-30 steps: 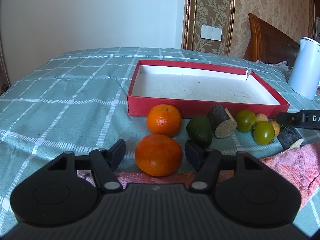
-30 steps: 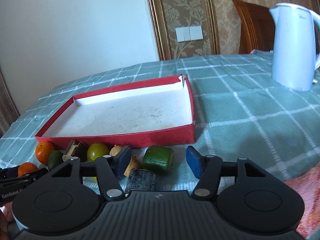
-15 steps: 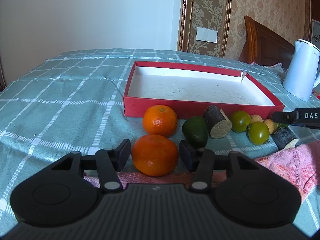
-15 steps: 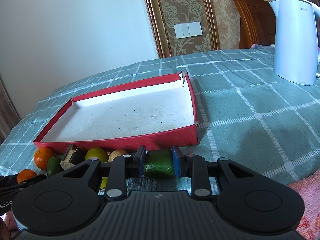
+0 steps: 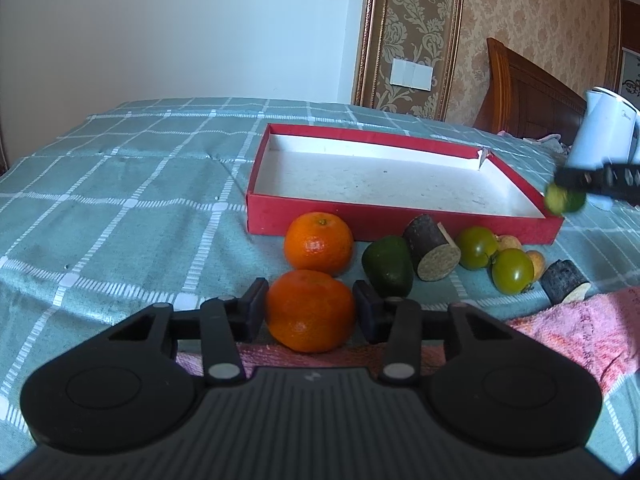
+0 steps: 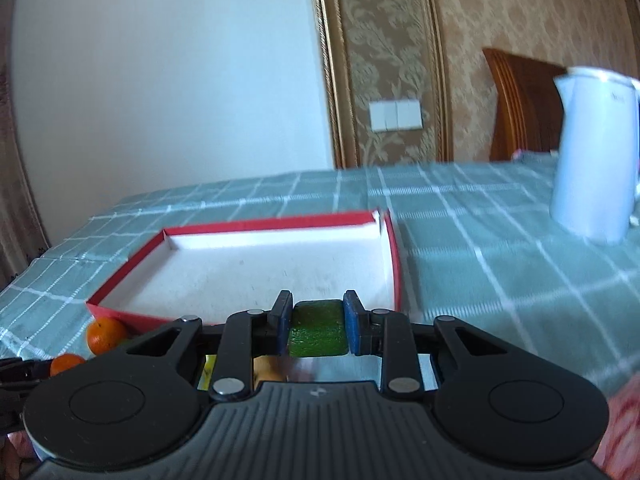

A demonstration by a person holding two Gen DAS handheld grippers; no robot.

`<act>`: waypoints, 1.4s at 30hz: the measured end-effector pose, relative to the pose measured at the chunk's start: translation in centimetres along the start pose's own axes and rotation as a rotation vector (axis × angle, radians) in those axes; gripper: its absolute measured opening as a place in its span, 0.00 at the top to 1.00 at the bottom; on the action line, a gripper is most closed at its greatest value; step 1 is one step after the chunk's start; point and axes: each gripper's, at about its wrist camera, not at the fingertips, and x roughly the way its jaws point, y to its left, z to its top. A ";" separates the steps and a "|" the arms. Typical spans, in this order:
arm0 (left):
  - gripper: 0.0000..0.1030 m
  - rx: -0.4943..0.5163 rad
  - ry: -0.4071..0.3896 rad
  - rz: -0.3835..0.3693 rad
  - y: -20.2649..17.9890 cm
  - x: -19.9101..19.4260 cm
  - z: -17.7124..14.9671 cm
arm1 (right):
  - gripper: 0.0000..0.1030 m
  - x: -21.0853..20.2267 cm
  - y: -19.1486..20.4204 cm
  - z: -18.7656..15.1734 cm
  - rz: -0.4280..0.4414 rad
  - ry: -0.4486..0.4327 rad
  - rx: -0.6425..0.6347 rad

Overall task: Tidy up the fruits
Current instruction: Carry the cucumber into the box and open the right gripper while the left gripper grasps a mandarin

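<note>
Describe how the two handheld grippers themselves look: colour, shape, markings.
Both grippers are matte black plastic: a ribbed central body flanked by two rounded lobes with circular recesses, angular linkage arms and silver pivot pins. The left gripper has black finger pads; the right gripper has blue pads. White lettering runs along the right gripper's side but is unreadable. No cables or sleeves show.

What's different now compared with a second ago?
The right claw closed on the green chunk and lifted it toward the red tray. The left claw narrowed around the front orange. The other fruit stayed put.
</note>
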 end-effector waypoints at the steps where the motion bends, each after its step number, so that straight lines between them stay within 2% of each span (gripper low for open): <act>1: 0.59 0.000 0.000 0.000 0.0 0.0 0.0 | 0.74 0.2 0.1 0.4 0.001 -0.013 -0.013; 10: 0.59 -0.003 0.000 -0.004 0.0 0.0 0.0 | 0.74 5.2 1.2 3.2 -0.037 -0.045 -0.120; 17: 0.59 -0.002 0.000 -0.004 0.0 0.0 0.0 | 0.74 10.6 1.5 3.5 -0.061 0.048 -0.175; 22: 0.59 -0.001 0.001 -0.004 -0.1 0.0 0.1 | 0.74 13.5 0.8 3.4 -0.070 0.125 -0.164; 25: 0.60 0.001 0.001 -0.003 -0.1 0.0 0.0 | 0.74 14.7 0.5 3.1 -0.079 0.161 -0.170; 34: 0.59 0.004 0.002 -0.001 -0.1 0.0 0.0 | 0.72 15.1 0.2 3.2 -0.065 0.159 -0.175; 36: 0.59 0.002 0.002 -0.002 -0.1 0.0 0.0 | 0.68 15.2 -0.1 3.2 -0.056 0.171 -0.164; 37: 0.59 0.001 0.002 -0.003 0.0 0.0 0.0 | 0.57 15.1 -0.4 3.2 -0.046 0.176 -0.149; 38: 0.59 0.001 0.002 -0.003 0.0 0.0 0.0 | 0.41 14.8 -0.6 3.3 -0.038 0.174 -0.134; 40: 0.59 0.002 0.002 -0.003 0.0 0.0 0.0 | 0.28 13.8 -1.2 3.7 -0.029 0.142 -0.101; 42: 0.59 0.002 0.002 -0.002 0.0 0.0 0.0 | 0.28 12.3 -1.7 4.1 -0.019 0.108 -0.074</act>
